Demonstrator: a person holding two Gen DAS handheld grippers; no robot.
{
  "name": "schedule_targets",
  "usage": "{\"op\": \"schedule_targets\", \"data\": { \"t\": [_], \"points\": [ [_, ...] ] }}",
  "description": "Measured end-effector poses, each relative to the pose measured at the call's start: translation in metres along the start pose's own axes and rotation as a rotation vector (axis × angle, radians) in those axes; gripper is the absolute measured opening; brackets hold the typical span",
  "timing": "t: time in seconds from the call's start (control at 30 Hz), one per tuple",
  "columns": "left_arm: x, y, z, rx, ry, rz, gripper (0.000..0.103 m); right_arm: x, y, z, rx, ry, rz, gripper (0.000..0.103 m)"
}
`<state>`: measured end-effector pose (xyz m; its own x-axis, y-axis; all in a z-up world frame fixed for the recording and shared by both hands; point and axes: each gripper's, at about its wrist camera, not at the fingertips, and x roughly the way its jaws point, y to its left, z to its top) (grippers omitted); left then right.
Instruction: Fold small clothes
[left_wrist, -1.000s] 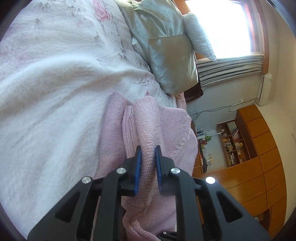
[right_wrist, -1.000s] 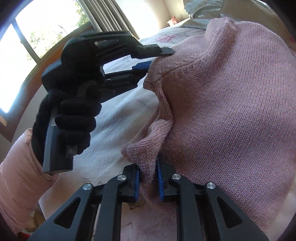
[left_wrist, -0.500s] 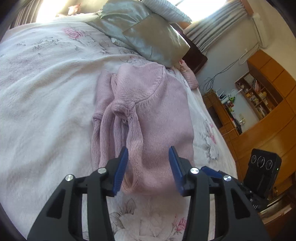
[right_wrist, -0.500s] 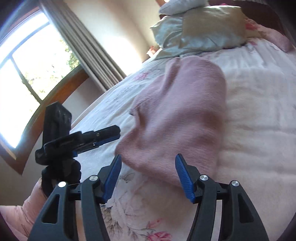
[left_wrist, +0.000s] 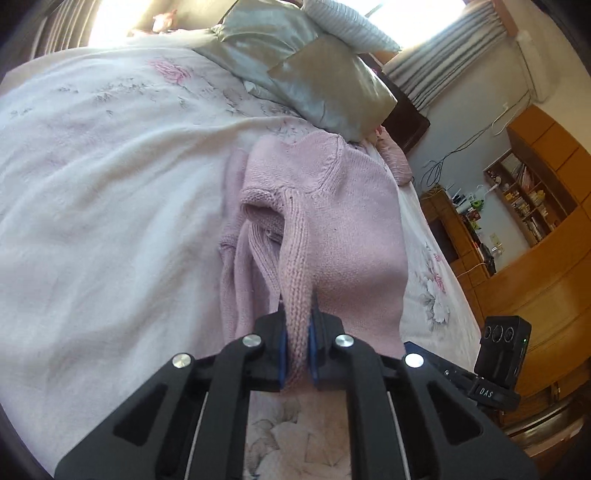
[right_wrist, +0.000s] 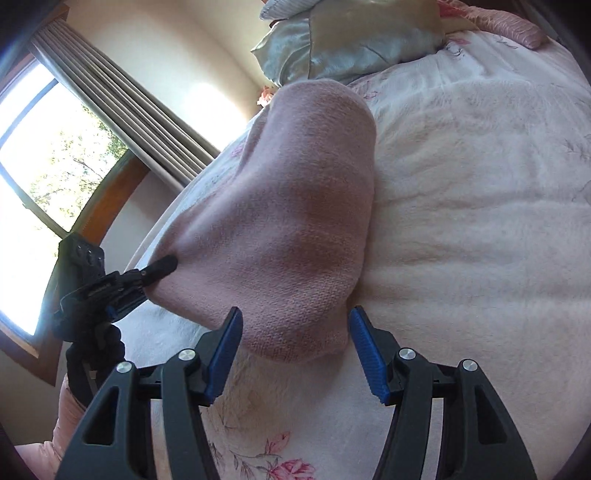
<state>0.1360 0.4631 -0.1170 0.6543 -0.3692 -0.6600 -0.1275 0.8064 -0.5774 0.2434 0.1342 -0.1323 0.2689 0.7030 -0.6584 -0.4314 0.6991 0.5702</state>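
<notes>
A pink knitted sweater (left_wrist: 343, 221) lies folded lengthwise on a white floral bedspread (left_wrist: 110, 184). My left gripper (left_wrist: 296, 354) is shut on a ribbed fold of the sweater at its near left edge. In the right wrist view the same sweater (right_wrist: 295, 206) is a smooth pink mound. My right gripper (right_wrist: 295, 347) stands open, its blue pads either side of the sweater's near hem without touching it. The left gripper (right_wrist: 155, 273) shows there at the left, pinching the sweater's edge, held by a black-gloved hand (right_wrist: 92, 354).
Silky green-grey pillows (left_wrist: 306, 74) and a striped pillow (left_wrist: 351, 26) lie at the head of the bed. A wooden cabinet with shelves (left_wrist: 535, 221) stands to the right. A curtained window (right_wrist: 74, 147) is beyond the bed's left side.
A second ago both grippers held the sweater lifted. Half a second ago both stood open over the laid-down sweater. Now the left gripper has shut on a fold; the right stays open.
</notes>
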Motion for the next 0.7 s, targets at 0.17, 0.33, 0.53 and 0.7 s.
{"op": "schedule_targets", "data": {
  "t": [0.17, 0.33, 0.53, 0.7],
  "points": [
    [0.04, 0.022, -0.016, -0.024, 0.063, 0.025, 0.008, 0.036, -0.012, -0.007, 0.033, 0.09, -0.105, 0.056],
    [0.041, 0.014, -0.016, 0.016, 0.058, 0.036, 0.01, 0.039, -0.009, -0.008, -0.032, 0.106, -0.132, 0.056],
    [-0.002, 0.01, 0.01, 0.045, -0.01, 0.104, 0.053, 0.006, 0.009, 0.019, -0.137, 0.07, -0.162, 0.064],
    [0.011, 0.007, 0.072, 0.026, -0.052, 0.115, 0.063, 0.005, 0.012, 0.056, -0.165, 0.036, -0.208, 0.065]
  ]
}}
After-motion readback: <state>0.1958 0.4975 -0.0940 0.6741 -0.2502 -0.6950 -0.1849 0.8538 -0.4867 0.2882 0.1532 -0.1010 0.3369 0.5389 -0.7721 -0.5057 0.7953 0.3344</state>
